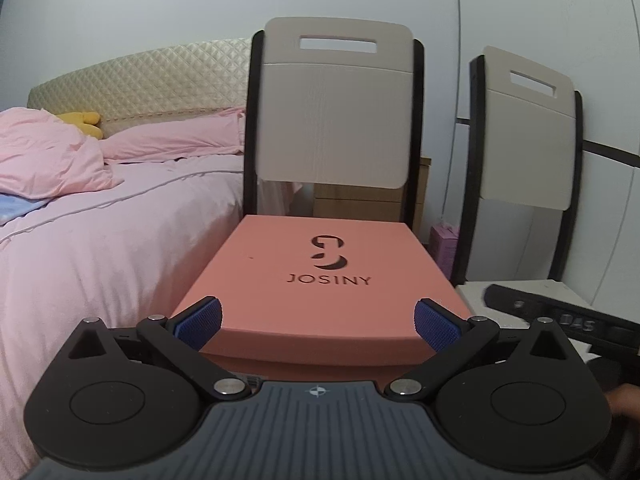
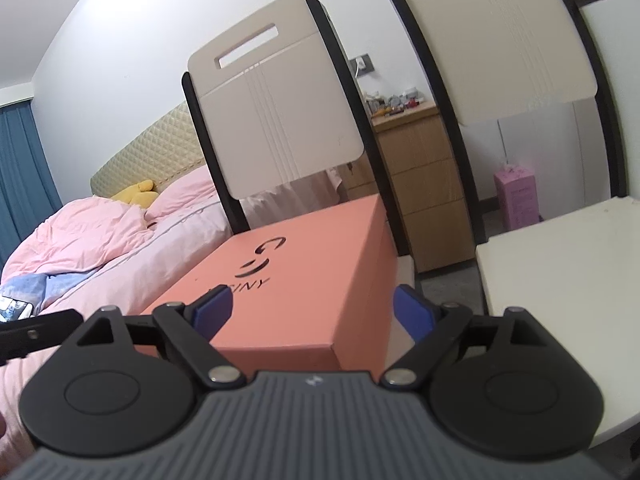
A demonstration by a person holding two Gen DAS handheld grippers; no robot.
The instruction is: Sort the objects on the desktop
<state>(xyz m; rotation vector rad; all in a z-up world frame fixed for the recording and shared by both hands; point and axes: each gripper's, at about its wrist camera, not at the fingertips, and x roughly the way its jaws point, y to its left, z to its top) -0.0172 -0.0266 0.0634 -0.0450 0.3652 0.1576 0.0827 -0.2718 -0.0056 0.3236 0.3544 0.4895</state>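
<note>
The salmon JOSINY box [image 1: 320,276] sits closed on a chair seat beside the bed [image 1: 100,240], contents hidden. The left gripper [image 1: 318,322] and right gripper [image 2: 312,314] both point slightly downward at its near edge, jaws spread wide, holding nothing.

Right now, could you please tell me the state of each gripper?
Left gripper: open, holding nothing; the pink box lies ahead of it.
Right gripper: open, holding nothing, at the box's near corner.
</note>
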